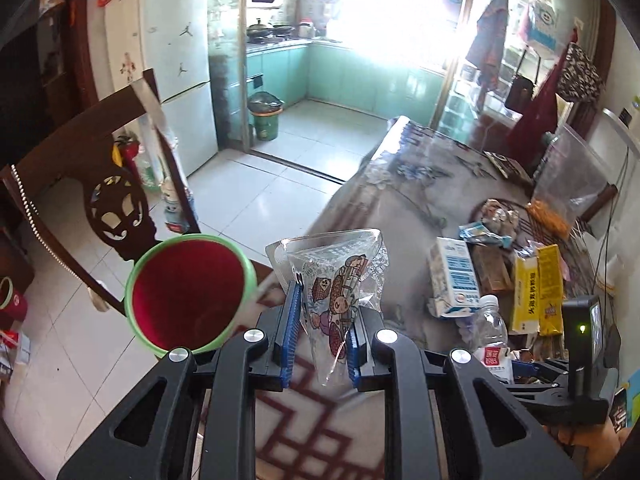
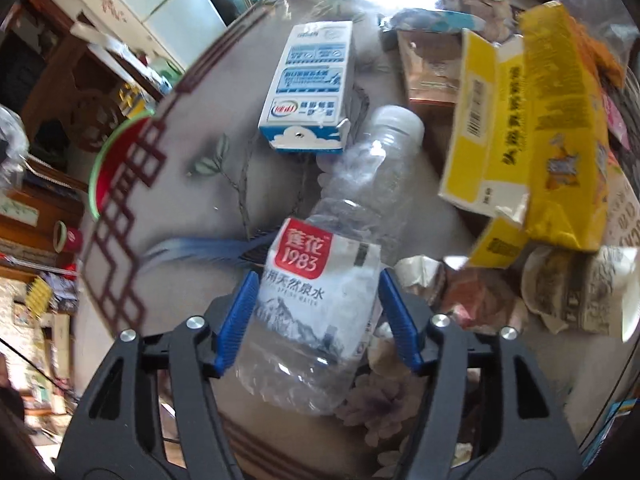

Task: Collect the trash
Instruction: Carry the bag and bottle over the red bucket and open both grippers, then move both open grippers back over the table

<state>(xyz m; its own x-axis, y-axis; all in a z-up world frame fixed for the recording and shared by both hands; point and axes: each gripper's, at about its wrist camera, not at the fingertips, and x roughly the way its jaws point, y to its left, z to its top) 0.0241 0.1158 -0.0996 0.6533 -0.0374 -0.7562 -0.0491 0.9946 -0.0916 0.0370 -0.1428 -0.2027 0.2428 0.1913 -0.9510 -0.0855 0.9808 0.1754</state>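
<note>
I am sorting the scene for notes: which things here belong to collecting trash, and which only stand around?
Job:
- clear printed plastic wrapper, in left gripper
- crushed clear water bottle, between right gripper fingers
- green-rimmed red bin

Around:
- white refrigerator
- dark carved wooden chair

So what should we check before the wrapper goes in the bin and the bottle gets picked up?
1. Left gripper shut on the clear snack wrapper: ok, the wrapper hangs clamped between the blue pads.
2. Bin with the green rim open and nothing visible inside: ok.
3. Wrapper above the bin's opening: not ok, it is beside the rim, to its right in the left wrist view.
4. Water bottle between the right gripper's pads: ok.
5. Right gripper pressing the bottle firmly: cannot tell.
6. Milk carton clear of the bottle: not ok, its corner sits against the bottle's neck.
</note>
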